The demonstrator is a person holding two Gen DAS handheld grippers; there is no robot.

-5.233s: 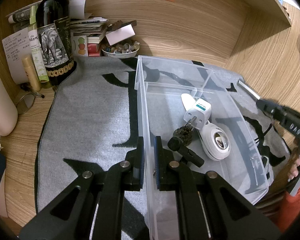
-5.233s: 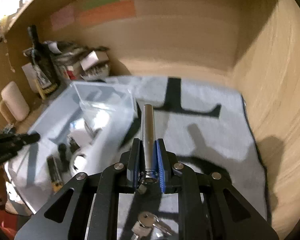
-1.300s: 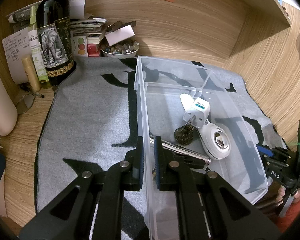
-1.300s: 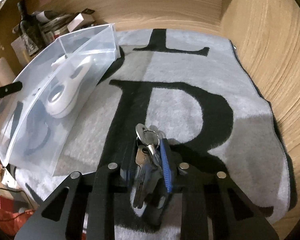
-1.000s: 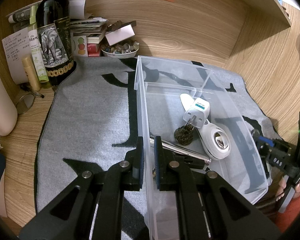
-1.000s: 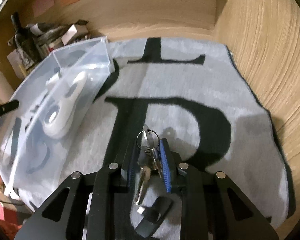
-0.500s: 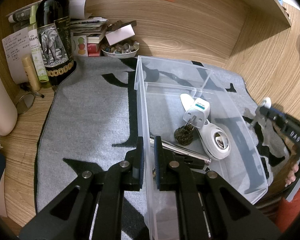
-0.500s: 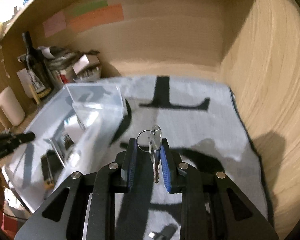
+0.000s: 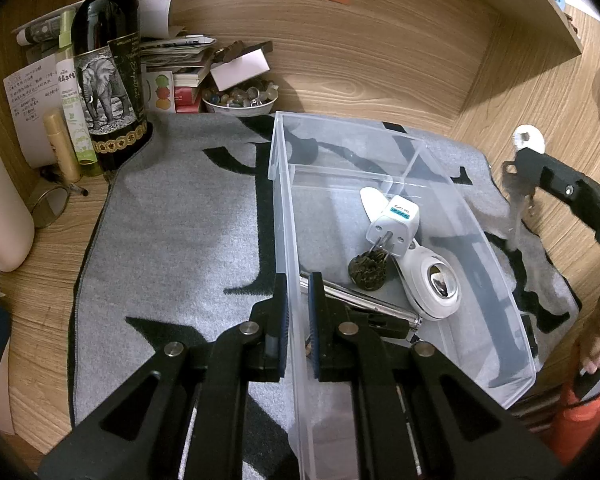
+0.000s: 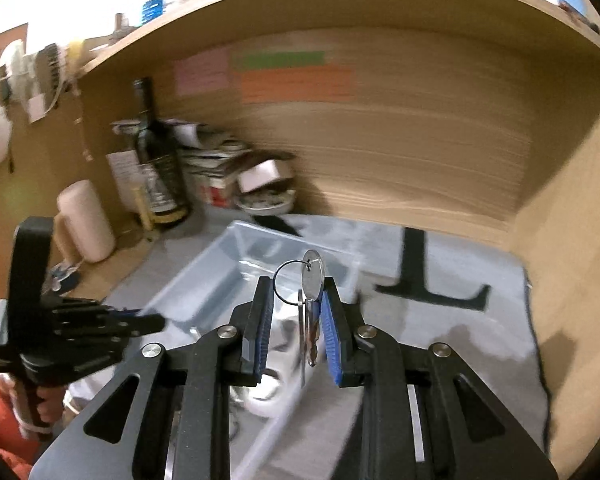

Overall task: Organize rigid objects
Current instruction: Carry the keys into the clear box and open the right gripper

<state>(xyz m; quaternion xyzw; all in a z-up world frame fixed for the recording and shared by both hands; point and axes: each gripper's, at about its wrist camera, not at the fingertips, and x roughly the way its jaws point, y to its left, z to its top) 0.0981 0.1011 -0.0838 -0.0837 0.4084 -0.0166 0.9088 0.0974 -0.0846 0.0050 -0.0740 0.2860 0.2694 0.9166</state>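
Observation:
A clear plastic bin [image 9: 281, 184] stands on a grey mat [image 9: 180, 220]. My left gripper [image 9: 296, 308] is shut on the bin's near left wall. Inside lie a white plug adapter [image 9: 396, 220], a white oval device [image 9: 432, 284], a dark knobbly ball [image 9: 366, 270] and a metal cylinder [image 9: 364, 302]. My right gripper [image 10: 296, 320] is shut on a bunch of keys [image 10: 312, 300], whose ring sticks out past the blue pads. In the left wrist view the right gripper [image 9: 520, 158] hovers above the bin's right rim, with the keys [image 9: 516, 208] dangling below it.
A dark wine bottle [image 9: 108, 76] with an elephant label, a bowl of small items [image 9: 240, 100], stacked papers and a cream bottle [image 9: 0, 208] crowd the back left. Wooden walls close the alcove behind and on the right. A hand [image 9: 598, 344] holds the right gripper's handle.
My right gripper lifted the keys off the mat and carried them up and left to the bin. The metal cylinder it held earlier now lies in the bin. The left gripper stayed still.

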